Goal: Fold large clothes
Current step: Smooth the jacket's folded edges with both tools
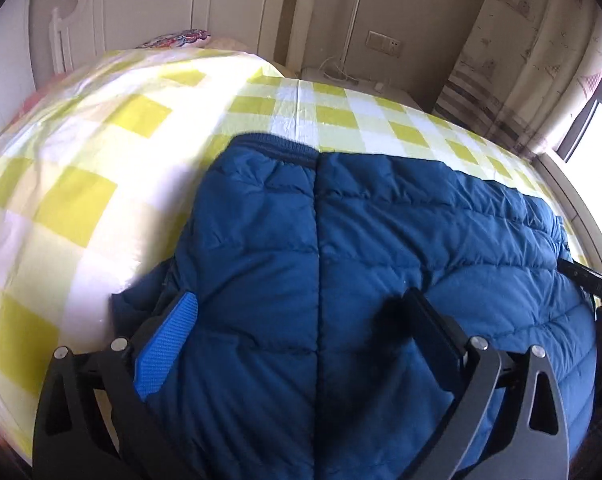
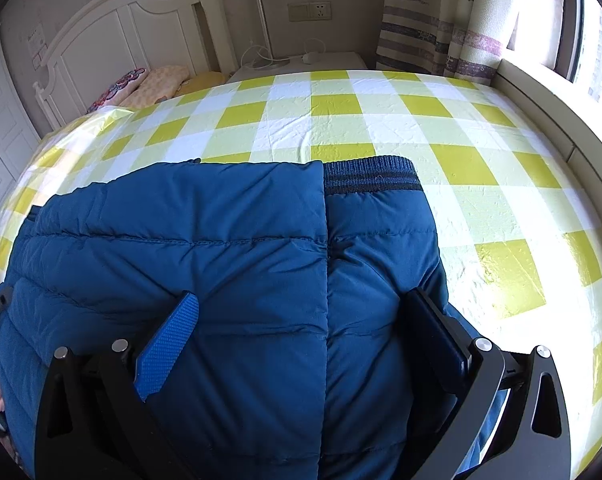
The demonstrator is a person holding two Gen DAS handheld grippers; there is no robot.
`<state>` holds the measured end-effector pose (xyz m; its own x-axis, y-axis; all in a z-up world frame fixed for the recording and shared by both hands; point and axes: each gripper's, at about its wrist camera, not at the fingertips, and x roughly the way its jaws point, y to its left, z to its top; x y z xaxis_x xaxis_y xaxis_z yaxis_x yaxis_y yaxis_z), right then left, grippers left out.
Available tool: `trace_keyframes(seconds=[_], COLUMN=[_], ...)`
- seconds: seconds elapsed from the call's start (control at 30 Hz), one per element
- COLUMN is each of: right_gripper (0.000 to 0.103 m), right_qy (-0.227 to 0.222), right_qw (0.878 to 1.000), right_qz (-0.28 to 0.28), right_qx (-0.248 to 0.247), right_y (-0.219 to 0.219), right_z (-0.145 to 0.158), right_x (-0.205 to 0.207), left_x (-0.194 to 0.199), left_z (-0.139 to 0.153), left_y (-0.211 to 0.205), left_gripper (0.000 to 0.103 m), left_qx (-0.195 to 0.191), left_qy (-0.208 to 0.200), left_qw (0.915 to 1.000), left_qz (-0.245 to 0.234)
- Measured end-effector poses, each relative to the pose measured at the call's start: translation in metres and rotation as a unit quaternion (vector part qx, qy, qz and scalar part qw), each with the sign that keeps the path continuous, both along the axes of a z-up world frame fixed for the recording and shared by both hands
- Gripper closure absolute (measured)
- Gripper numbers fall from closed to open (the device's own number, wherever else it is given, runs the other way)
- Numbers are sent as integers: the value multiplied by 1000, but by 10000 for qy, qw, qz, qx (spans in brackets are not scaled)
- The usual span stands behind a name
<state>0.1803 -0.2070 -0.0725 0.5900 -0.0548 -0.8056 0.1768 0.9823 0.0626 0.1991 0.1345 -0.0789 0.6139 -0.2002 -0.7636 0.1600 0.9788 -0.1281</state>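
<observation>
So the left gripper (image 1: 301, 320) had its two fingers spread wide with the puffy dark blue quilted jacket (image 1: 381, 240) bulging up between them, but honestly the fabric covered the right finger's pad and the fingertips' contact, so whether it was pinching anything was impossible to call. Same deal with the right gripper (image 2: 305, 316): fingers wide apart, jacket padding filling the gap, blue textured pad (image 2: 167, 344) visible on one side only, grip unclear. Both grippers sat low over the near edge of the jacket, pointing across the bed, side by side; a black piece of the other tool poked in at the far right of the left view. The jacket lay folded on the yellow-and-white checked bedsheet (image 2: 381, 120), its ribbed knit cuff (image 2: 371, 174) sticking out at the far edge, near part cut off by the frame. Further back were a white wooden headboard (image 2: 113, 32) and patterned curtain (image 2: 433, 32).
</observation>
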Motion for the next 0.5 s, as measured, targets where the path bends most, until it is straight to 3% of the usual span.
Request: trace_keyframes(seconds=[0.1, 0.17, 0.23, 0.3, 0.37, 0.43, 0.5], right_gripper=[5, 5, 5, 5, 5, 5, 5], right_qy=[-232, -555, -756, -602, -238, -442, -307], right_qw=[9990, 9979, 9916, 9799, 9662, 9574, 9611], right_qz=[-192, 260, 954, 1770, 2411, 2437, 2462], right_qx=[-331, -211, -437, -691, -875, -1487, -1210], right_y=[19, 46, 92, 144, 184, 204, 195], right_z=[20, 38, 53, 45, 20, 4, 6], right_x=[-17, -31, -43, -49, -50, -56, -51], left_x=[0, 1, 3, 3, -1, -3, -4], left_z=[-2, -2, -1, -3, -3, -4, -3], left_y=[-19, -21, -14, -11, -6, -4, -2], left_gripper=[2, 2, 2, 2, 2, 2, 2], left_qx=[554, 512, 356, 323, 332, 316, 267], left_qy=[-151, -133, -84, -96, -107, -120, -111], left_qw=[9984, 9986, 9993, 9994, 9994, 9994, 9996], left_qz=[-1, 1, 5, 6, 4, 8, 5])
